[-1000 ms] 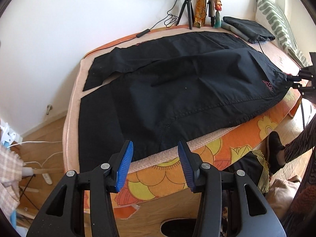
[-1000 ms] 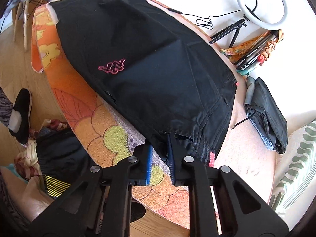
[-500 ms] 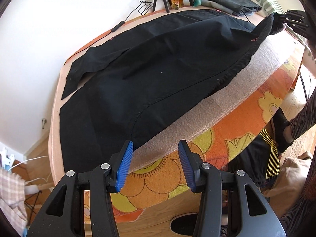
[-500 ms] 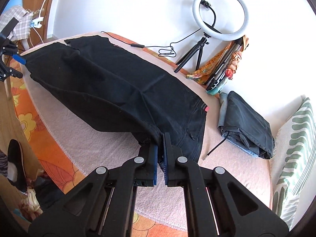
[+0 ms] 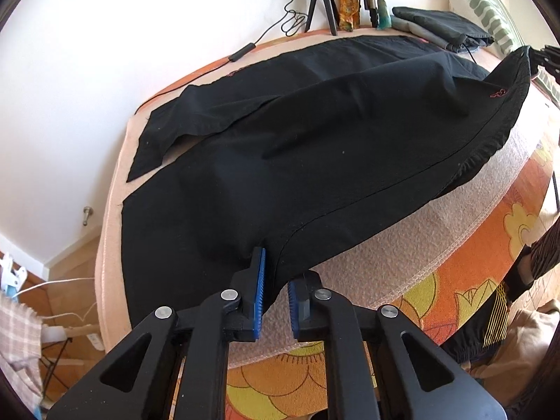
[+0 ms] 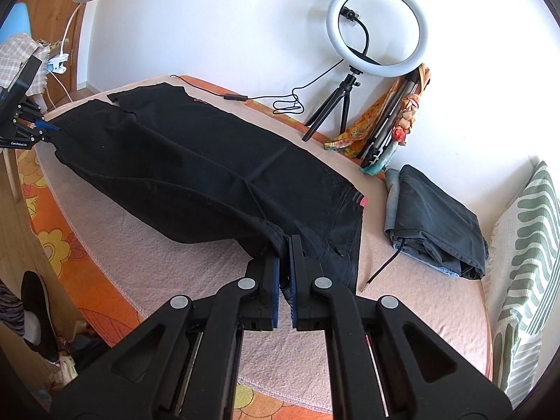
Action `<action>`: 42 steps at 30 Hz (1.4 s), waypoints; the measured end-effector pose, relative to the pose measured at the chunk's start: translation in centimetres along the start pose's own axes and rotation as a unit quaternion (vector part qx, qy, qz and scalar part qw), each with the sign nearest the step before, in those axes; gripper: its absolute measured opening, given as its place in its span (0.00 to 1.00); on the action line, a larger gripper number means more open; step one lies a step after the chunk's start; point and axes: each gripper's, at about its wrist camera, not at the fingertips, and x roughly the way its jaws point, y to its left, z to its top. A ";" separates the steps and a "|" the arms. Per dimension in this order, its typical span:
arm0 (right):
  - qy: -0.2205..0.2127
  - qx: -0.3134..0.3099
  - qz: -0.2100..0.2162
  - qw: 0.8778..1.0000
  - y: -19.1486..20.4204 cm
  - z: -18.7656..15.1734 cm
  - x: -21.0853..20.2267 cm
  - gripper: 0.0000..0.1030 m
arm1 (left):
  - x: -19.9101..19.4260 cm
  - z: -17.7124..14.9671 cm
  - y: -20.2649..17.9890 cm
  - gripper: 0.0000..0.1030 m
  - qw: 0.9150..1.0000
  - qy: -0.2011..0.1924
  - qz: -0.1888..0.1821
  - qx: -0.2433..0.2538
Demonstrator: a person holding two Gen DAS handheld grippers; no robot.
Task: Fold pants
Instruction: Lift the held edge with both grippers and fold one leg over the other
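Black pants (image 5: pixel 315 147) lie lengthwise on the bed's pink blanket (image 5: pixel 437 231), near leg lifted over the far leg. My left gripper (image 5: pixel 274 273) is shut on the near leg's hem edge. My right gripper (image 6: pixel 284 255) is shut on the waistband corner of the pants (image 6: pixel 196 175) and holds it above the blanket (image 6: pixel 168 266). The left gripper also shows in the right wrist view (image 6: pixel 42 127) at the far left; the right gripper shows in the left wrist view (image 5: pixel 540 57) at the far right.
A ring light on a tripod (image 6: pixel 353 66) and its cable (image 6: pixel 266 99) stand by the wall. A folded dark garment pile (image 6: pixel 437 220) and a striped pillow (image 6: pixel 525 262) lie at the bed's right end. An orange floral sheet (image 5: pixel 472 266) hangs over the bed's front edge.
My left gripper has closed on the leg hem; it was open before. My right gripper has carried the waistband up and back over the bed, folding the near side away from the edge.
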 end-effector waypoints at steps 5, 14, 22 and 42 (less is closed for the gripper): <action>-0.010 0.006 -0.010 1.000 0.0 -0.4 -1.0 0.04 | -3.0 0.7 1.3 0.05 0.997 -0.066 -0.009 -0.026; -0.047 0.037 -0.033 0.998 -1.8 2.0 -3.0 0.04 | -7.7 4.6 2.8 0.03 0.987 -0.160 0.014 -0.029; -0.079 0.041 -0.054 0.995 -5.9 8.0 -1.5 0.03 | -7.6 10.9 5.8 0.02 0.983 -0.180 0.032 -0.019; 0.081 0.013 -0.031 0.996 -12.8 13.3 24.3 0.03 | 8.6 22.5 8.8 0.02 0.998 -0.043 0.049 0.010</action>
